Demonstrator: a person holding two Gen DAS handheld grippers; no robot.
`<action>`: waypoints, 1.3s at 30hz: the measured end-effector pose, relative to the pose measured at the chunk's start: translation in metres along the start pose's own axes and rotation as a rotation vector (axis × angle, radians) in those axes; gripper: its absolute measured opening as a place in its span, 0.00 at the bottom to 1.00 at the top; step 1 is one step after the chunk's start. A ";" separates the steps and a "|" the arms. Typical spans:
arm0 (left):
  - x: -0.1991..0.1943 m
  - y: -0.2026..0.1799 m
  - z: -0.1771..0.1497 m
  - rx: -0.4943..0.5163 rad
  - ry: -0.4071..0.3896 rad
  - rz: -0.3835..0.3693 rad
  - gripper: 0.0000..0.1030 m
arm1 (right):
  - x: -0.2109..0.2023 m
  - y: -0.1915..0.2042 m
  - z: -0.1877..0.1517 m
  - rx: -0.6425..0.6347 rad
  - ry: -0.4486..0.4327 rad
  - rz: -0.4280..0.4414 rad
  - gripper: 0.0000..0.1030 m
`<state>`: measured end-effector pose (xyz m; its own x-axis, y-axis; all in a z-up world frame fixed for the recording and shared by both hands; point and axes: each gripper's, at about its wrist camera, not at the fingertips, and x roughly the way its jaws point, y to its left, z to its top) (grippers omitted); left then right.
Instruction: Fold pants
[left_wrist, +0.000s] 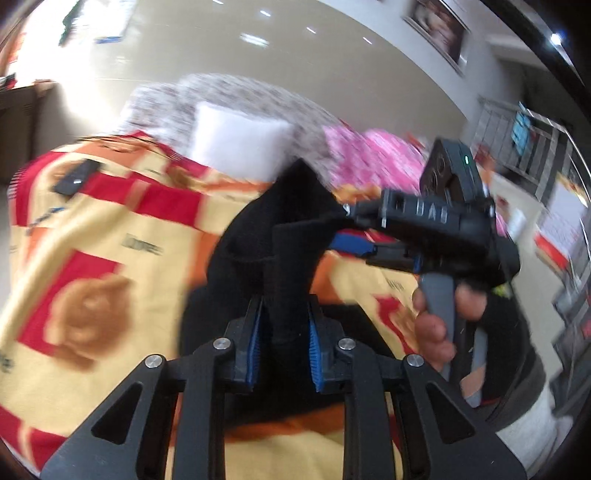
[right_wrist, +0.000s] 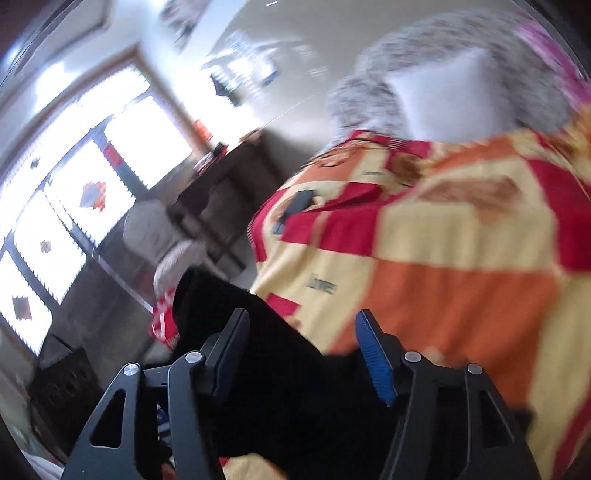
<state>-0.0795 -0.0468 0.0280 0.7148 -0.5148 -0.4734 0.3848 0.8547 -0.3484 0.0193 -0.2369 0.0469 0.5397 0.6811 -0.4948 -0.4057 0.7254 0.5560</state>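
A: Left gripper (left_wrist: 284, 347) is clamped on a bunched fold of the soft black fabric pants (left_wrist: 266, 236), lifted above the red, orange and yellow patchwork bedspread (left_wrist: 110, 229).

B: And the right gripper (right_wrist: 301, 350)? In its own view the jaws stand apart, pants between them; from the left camera its tip touches the cloth.

A: Mid-fold, I'd say. Next, carry that edge across and lay it flat.

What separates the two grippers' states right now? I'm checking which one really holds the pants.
The left gripper is shut on the black pants, cloth pinched between its blue pads; the right gripper stands open, fingers wide apart. In the left wrist view, the right gripper's tip meets the cloth's edge; grip unclear. Both hover over the patterned bedspread.
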 end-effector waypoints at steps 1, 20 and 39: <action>0.011 -0.010 -0.008 0.027 0.034 -0.009 0.18 | -0.009 -0.009 -0.003 0.035 -0.010 -0.007 0.60; 0.026 -0.033 -0.037 0.170 0.179 0.011 0.24 | 0.003 -0.053 -0.066 0.204 0.074 0.045 0.20; 0.059 0.007 -0.005 0.094 0.172 0.240 0.57 | -0.051 -0.077 -0.050 -0.011 0.023 -0.464 0.45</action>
<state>-0.0375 -0.0720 -0.0069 0.6858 -0.2946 -0.6655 0.2753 0.9515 -0.1376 -0.0138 -0.3228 -0.0040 0.6494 0.2861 -0.7046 -0.1334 0.9550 0.2649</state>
